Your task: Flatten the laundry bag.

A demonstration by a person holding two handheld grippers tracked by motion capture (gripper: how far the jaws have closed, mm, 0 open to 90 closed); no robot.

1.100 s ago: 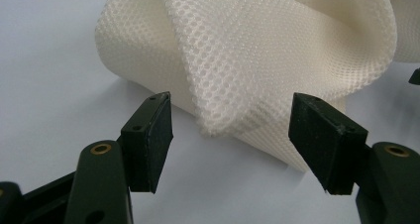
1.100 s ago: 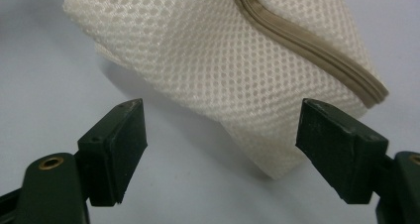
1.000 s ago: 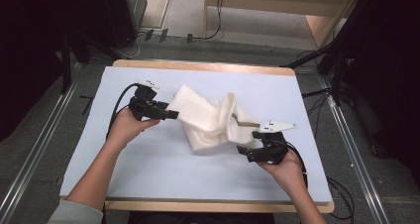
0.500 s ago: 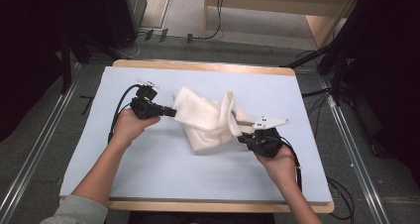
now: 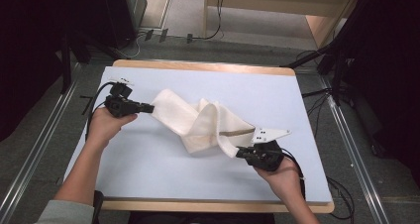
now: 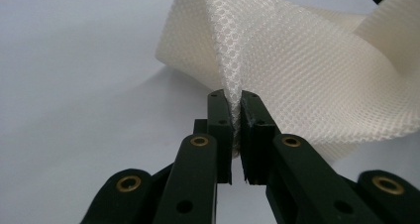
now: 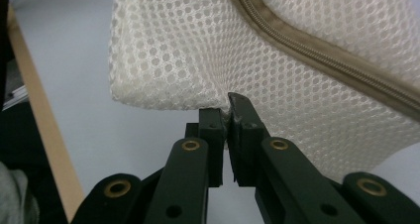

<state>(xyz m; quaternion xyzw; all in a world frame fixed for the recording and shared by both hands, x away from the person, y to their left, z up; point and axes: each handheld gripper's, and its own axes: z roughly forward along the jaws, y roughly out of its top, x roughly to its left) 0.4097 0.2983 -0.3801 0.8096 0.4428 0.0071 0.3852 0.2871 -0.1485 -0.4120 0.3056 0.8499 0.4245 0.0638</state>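
A white mesh bag (image 5: 198,122) with a beige zipper (image 5: 237,133) lies twisted on the pale blue table mat (image 5: 148,174). My left gripper (image 5: 148,106) holds the bag's left end, its jaws having just closed on a pinched fold of mesh (image 6: 307,70). In the left gripper view the left gripper (image 6: 233,97) is shut on that fold. My right gripper (image 5: 239,153) grips the bag's near right corner. The right gripper view has the right gripper (image 7: 225,107) shut on the mesh edge (image 7: 198,50) just below the zipper (image 7: 317,50).
The mat covers a wooden table whose edge (image 5: 208,68) runs along the back. Cables (image 5: 213,33) and dark equipment (image 5: 114,16) sit on the floor beyond it. Metal rails (image 5: 29,159) flank the table on both sides.
Both grippers went from open to shut on the bag. The left hand has pulled its end leftward, stretching the bag out across the mat.
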